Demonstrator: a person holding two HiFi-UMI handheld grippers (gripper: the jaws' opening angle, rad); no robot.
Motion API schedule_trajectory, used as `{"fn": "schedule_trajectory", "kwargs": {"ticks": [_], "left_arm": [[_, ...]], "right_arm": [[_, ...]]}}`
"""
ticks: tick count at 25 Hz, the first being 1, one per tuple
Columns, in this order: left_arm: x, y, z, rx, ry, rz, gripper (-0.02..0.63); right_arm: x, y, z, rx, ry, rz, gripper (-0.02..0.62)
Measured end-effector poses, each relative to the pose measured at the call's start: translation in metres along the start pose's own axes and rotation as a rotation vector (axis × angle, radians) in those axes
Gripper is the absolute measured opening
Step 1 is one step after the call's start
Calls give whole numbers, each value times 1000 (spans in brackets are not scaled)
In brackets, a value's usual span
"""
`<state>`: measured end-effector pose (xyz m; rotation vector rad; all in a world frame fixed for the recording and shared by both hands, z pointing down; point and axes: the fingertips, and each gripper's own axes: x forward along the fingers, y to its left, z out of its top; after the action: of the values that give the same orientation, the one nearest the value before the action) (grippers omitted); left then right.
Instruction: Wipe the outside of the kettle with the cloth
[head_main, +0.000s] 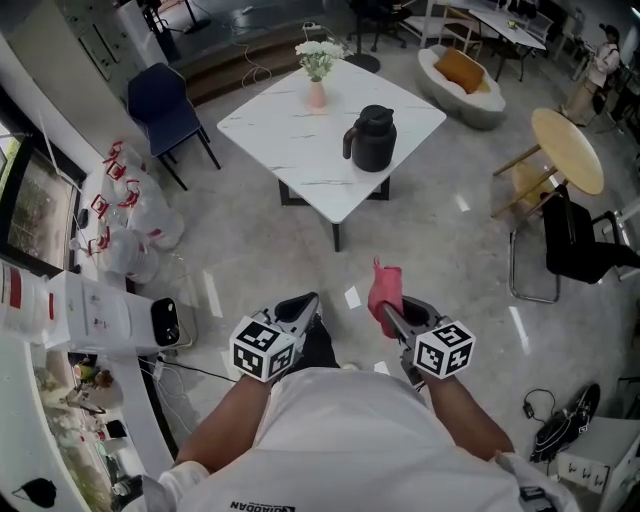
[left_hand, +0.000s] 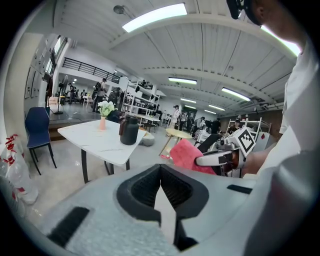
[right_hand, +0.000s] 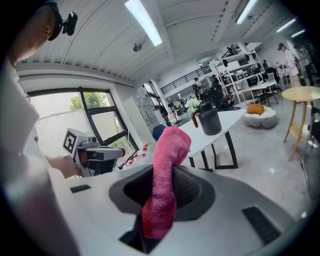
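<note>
A black kettle stands on a white marble table some way ahead of me across the floor; it also shows far off in the left gripper view and the right gripper view. My right gripper is shut on a pink cloth, which sticks up between its jaws. My left gripper is shut with nothing in it. Both are held in front of my body, side by side and well short of the table.
A pink vase of white flowers stands on the table behind the kettle. A blue chair and plastic bags are to the left, a round yellow table and a black chair to the right. A counter runs along my left.
</note>
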<state>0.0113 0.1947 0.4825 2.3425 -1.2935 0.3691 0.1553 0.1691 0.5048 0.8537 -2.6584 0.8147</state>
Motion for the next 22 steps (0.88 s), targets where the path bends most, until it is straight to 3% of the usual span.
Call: {"fn": "schedule_trajectory", "kwargs": {"ticks": [9, 22], "left_arm": [[29, 46, 12, -8, 24, -19, -2], [77, 175, 101, 43, -2, -69, -2]], "right_arm": [[45, -24, 16, 10, 34, -17, 104], [164, -57, 107, 26, 30, -67, 104]]}}
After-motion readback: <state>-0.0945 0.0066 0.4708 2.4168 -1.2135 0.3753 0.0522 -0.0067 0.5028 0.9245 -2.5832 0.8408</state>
